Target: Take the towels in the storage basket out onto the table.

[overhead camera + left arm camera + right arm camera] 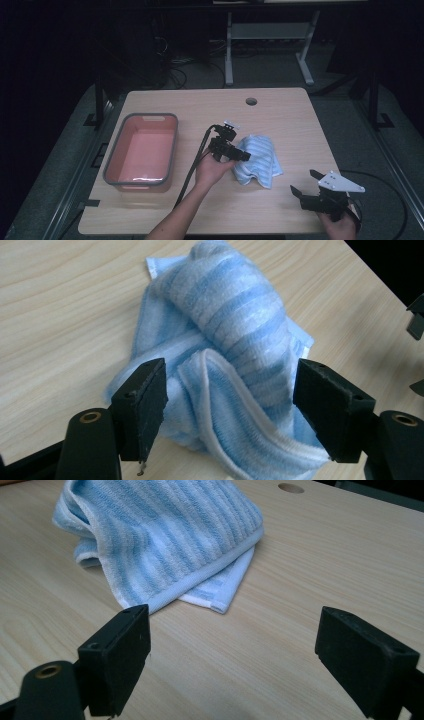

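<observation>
the jaws of my left gripper (pixel 239 154) stood apart at the centre of the high view, their tips at the left edge of the blue striped towel (pixel 260 160), which lay bunched on the wooden table (pixel 280 115) just right of centre. my right gripper (pixel 306 182) sat in the lower right of that frame, jaws spread over bare wood, well apart from the towel. a grey bin with a pink inside (pixel 113 160) rested at the left of the table, clear of the cloth.

in the left gripper view, both black jaws rose from the bottom corners with a wide gap, and the towel (pixel 235 330) filled the middle, one folded white-edged hem lying between the pads (pixel 145 405) without my seeing either pad press on it.

in the right gripper view, the jaws stood wide open at the bottom with nothing but tabletop between them. the towel (pixel 165 535) lay in the upper left of that frame, apart from the pads (pixel 125 650), and a round hole (pixel 291 488) showed in the table at the top edge.
</observation>
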`<control>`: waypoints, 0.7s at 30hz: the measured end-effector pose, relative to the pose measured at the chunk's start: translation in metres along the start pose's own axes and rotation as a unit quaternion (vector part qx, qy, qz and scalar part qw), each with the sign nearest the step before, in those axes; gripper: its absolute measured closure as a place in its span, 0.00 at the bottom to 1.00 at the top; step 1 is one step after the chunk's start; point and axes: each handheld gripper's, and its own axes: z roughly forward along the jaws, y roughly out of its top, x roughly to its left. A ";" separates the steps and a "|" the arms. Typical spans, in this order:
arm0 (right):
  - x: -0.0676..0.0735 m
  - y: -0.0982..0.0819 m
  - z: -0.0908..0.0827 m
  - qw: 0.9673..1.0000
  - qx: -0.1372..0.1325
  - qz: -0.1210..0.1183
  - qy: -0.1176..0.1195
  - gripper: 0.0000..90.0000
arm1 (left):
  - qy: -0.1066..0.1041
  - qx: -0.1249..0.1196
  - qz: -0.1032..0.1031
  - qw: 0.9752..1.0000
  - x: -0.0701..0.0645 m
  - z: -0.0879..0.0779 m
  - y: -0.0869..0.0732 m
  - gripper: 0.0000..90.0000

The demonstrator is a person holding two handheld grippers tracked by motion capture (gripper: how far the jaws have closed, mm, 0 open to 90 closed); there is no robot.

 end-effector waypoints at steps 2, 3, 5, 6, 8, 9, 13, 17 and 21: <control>0.000 0.000 0.000 1.000 0.001 -0.001 0.000 0.16 | 0.002 0.001 0.004 1.000 0.002 -0.002 -0.002 0.31; 0.000 0.000 0.001 1.000 0.001 0.000 -0.001 0.16 | -0.002 -0.004 -0.001 1.000 0.002 -0.002 -0.003 0.31; 0.000 0.000 0.001 1.000 0.003 0.002 0.000 0.16 | -0.005 -0.009 -0.002 1.000 0.003 -0.004 -0.005 0.31; 0.000 0.000 0.001 1.000 0.003 0.002 0.000 0.16 | -0.006 -0.010 0.001 1.000 0.003 -0.005 -0.006 0.31; 0.000 -0.001 0.001 1.000 0.004 0.001 -0.001 0.16 | -0.009 -0.012 0.001 1.000 0.004 -0.008 -0.009 0.30; 0.000 -0.001 0.002 1.000 0.004 0.001 0.000 0.16 | -0.011 -0.013 0.001 1.000 0.004 -0.009 -0.010 0.30; 0.000 -0.001 0.002 1.000 0.006 -0.002 -0.001 0.16 | -0.009 -0.023 0.003 1.000 0.004 -0.014 -0.015 0.30; 0.000 -0.001 0.003 1.000 0.008 0.001 -0.001 0.16 | -0.014 -0.027 0.005 1.000 0.006 -0.020 -0.020 0.30; 0.000 -0.002 0.004 1.000 0.009 -0.002 -0.002 0.16 | -0.019 -0.033 -0.001 0.999 0.007 -0.023 -0.025 0.30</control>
